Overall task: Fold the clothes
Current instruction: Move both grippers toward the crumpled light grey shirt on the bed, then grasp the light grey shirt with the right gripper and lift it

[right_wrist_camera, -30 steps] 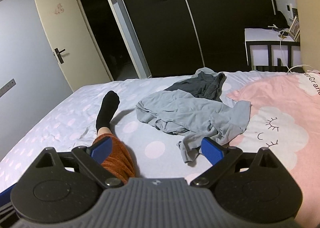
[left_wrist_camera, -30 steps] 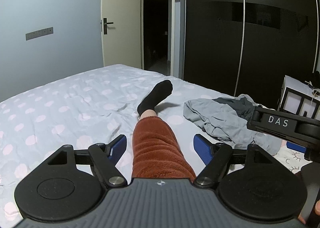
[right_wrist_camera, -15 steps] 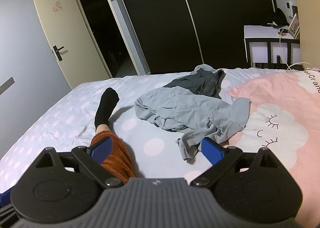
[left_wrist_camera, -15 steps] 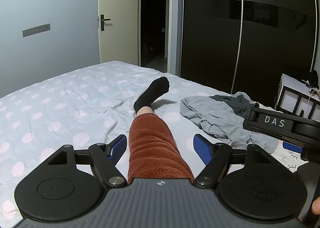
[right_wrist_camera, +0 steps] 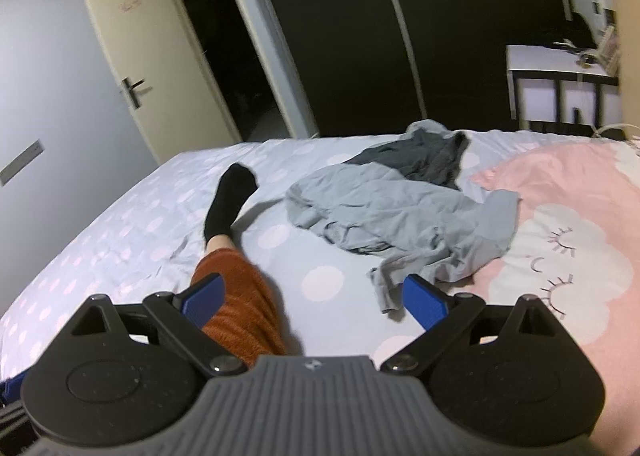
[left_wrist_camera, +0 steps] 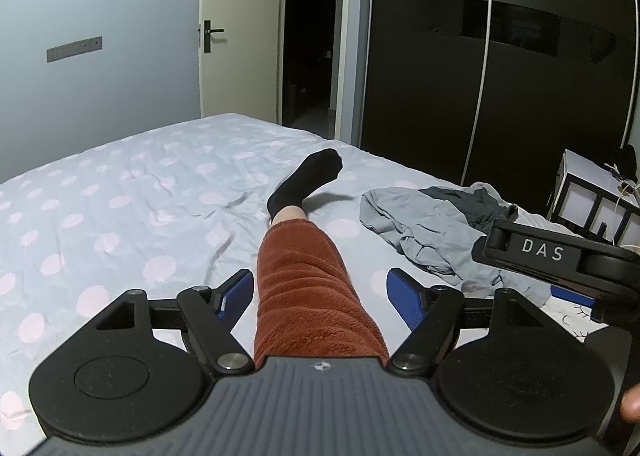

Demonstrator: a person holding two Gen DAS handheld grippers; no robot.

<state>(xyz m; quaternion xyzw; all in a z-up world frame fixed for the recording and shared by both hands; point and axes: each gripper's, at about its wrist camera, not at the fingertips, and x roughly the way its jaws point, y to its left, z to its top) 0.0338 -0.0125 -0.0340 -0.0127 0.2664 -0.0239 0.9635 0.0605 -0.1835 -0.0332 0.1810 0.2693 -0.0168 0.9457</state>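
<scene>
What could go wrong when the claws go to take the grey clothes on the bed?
The light grey garment lies crumpled over the dark grey garment, so an open right claw may pinch both or several layers. The person's leg stretches across the bed beside the pile, so the left claw, open above it, could bump it.

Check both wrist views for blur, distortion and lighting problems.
Left wrist view: sharp, dim indoor light, wardrobe nearly black, fisheye bending its trim lines. Right wrist view: motion blur smears the nightstand and door; the grey clothes stay readable; corners vignetted.
</scene>
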